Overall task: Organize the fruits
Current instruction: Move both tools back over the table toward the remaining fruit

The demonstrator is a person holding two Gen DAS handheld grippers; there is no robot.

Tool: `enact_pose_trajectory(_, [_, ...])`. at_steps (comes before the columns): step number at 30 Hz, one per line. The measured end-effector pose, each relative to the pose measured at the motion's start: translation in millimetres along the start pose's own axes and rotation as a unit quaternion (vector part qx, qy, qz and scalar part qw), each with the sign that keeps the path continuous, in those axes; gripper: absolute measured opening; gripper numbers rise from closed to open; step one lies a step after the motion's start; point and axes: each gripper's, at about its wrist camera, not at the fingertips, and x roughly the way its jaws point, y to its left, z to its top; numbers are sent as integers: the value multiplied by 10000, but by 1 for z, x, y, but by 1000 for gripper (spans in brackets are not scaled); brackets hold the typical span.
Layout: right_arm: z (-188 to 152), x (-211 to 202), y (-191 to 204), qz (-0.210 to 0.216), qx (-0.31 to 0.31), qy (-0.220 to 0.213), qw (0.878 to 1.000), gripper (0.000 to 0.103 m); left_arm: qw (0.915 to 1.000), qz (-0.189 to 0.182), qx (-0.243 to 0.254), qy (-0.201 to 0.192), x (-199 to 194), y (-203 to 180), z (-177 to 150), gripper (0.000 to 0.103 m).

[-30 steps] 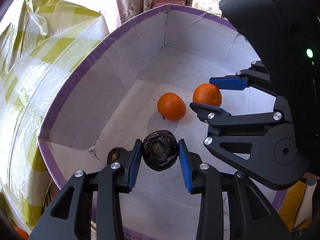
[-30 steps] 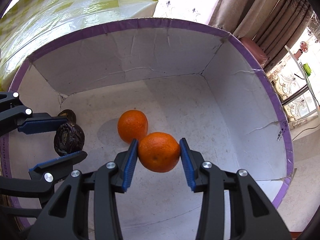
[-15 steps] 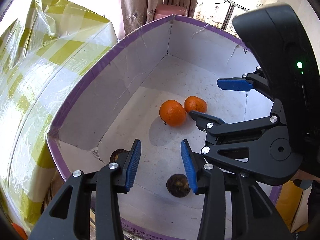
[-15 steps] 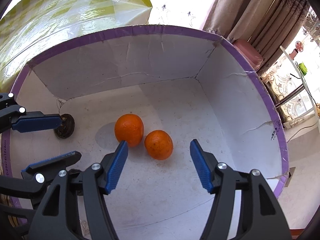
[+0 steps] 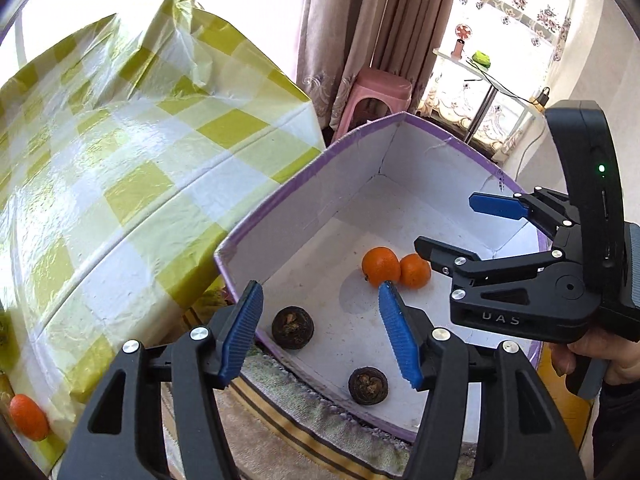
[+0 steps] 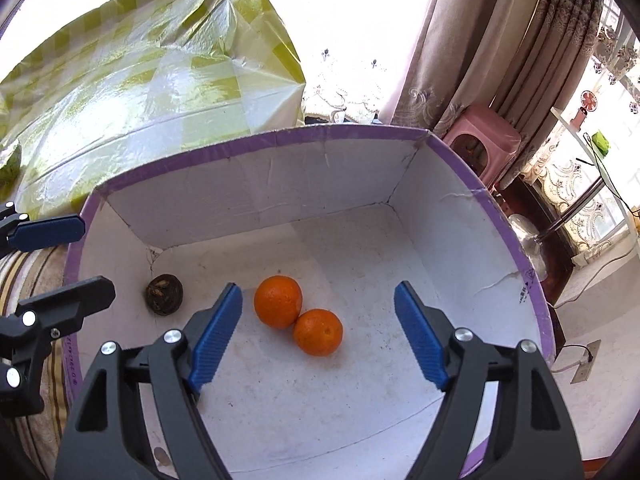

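Note:
A white cardboard box with a purple rim [image 5: 304,178] [image 6: 260,142] holds two oranges [image 5: 380,266] [image 5: 416,271] touching each other and two dark wrinkled fruits [image 5: 293,327] [image 5: 368,386]. My left gripper [image 5: 320,336] hangs above the box's near corner, jaws opening, nothing between its pads. My right gripper [image 6: 318,312] hovers over the two oranges [image 6: 279,301] [image 6: 318,332], jaws opening, clear of both. The right wrist view shows one dark fruit [image 6: 164,294] in the left corner and the left gripper [image 6: 60,262] at the rim. The left wrist view shows the right gripper [image 5: 468,228].
A table under yellow-checked plastic [image 5: 120,160] rises left of the box, with another orange [image 5: 28,416] below its edge. The box rests on a striped cloth [image 5: 280,400]. A pink stool [image 5: 380,88] and curtains stand behind. A hand [image 5: 592,356] holds the right gripper.
The left gripper let go of the dark fruit and the right let go of the orange; both fruits now lie in the box. Both grippers rose and spread wider.

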Motion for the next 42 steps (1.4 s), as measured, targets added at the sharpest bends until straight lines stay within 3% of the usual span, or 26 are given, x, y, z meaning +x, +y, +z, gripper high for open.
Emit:
enact_pose_trajectory(4, [9,-20,7,212,35,-285,9994,79,9986,155,-317,-392,-33,21,-5,59])
enact_pose_trajectory(7, [12,-31,20,416,7,-478,9980,79,9954,431,-542,-657,-56,37,-13,70])
enact_pose_trajectory(10, [17,-38,37,570,-110,-568,9967,79,9919,632,-695,-857,-73,54,-20,70])
enact_pose_trajectory(16, [24,-46,74,846,-404,-731,9929,79,9810,990,-1019,-1321,-121,91,-40,70])
enact_pose_trajectory(21, [24,-53,105,1178,-557,-847,9879,83,9708,1137,-1370,-1606,-152,118,-54,80])
enact_pose_trajectory(27, [26,-63,145,1532,-883,-961,9795,89,9592,1115,-2025,-1629,-181,165,-77,86])
enact_pose_trajectory(30, [27,-66,163,1760,-1002,-973,9744,89,9517,1302,-2235,-1656,-192,187,-90,86])
enact_pose_trajectory(39, [26,-70,222,2175,-1307,-967,9624,89,9407,2072,-2285,-1409,-205,232,-116,85])
enact_pose_trajectory(42, [24,-66,242,2372,-1399,-850,9576,89,9413,2174,-2231,-1302,-204,242,-119,82])
